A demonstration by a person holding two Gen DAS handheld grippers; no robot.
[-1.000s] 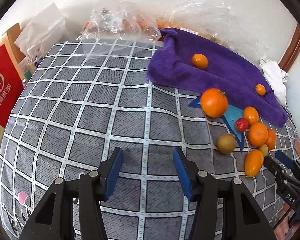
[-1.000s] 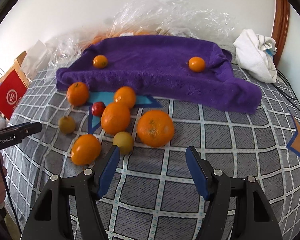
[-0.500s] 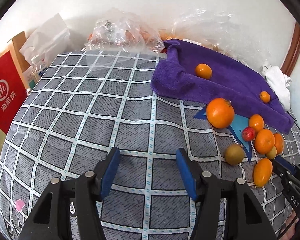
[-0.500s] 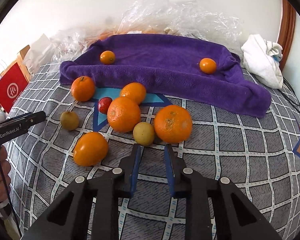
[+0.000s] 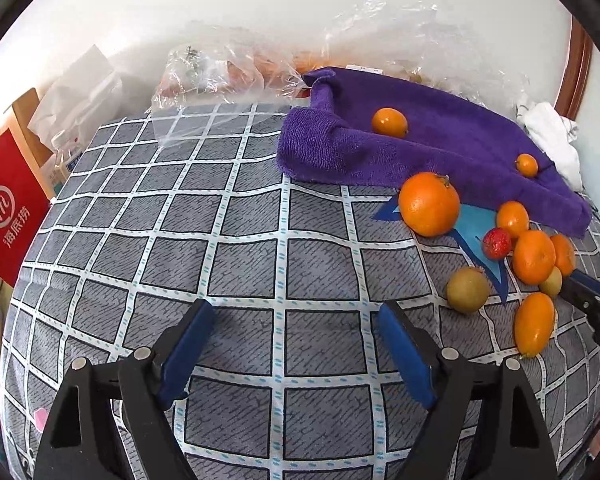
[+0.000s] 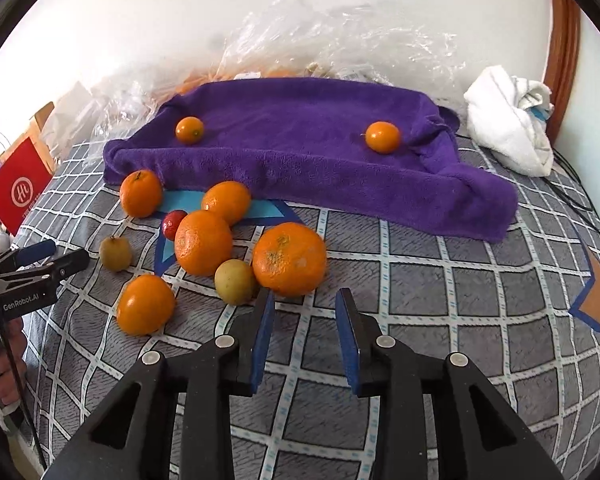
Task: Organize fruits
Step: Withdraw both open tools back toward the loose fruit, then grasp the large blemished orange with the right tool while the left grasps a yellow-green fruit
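Oranges (image 6: 289, 258) before right gripper's (image 6: 305, 304) parted, empty fingers (image 6: 265, 312)

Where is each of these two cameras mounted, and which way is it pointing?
Left wrist view: rides the left hand-held gripper, facing bare checked bedspread; fruit off right.
Right wrist view: rides the right hand-held gripper, facing the big orange; the person's hand shows at left.
Shared: purple towel, the fruit cluster.

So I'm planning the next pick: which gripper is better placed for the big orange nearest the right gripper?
Right gripper: open, directly before the big orange. Left gripper faces bare cloth.
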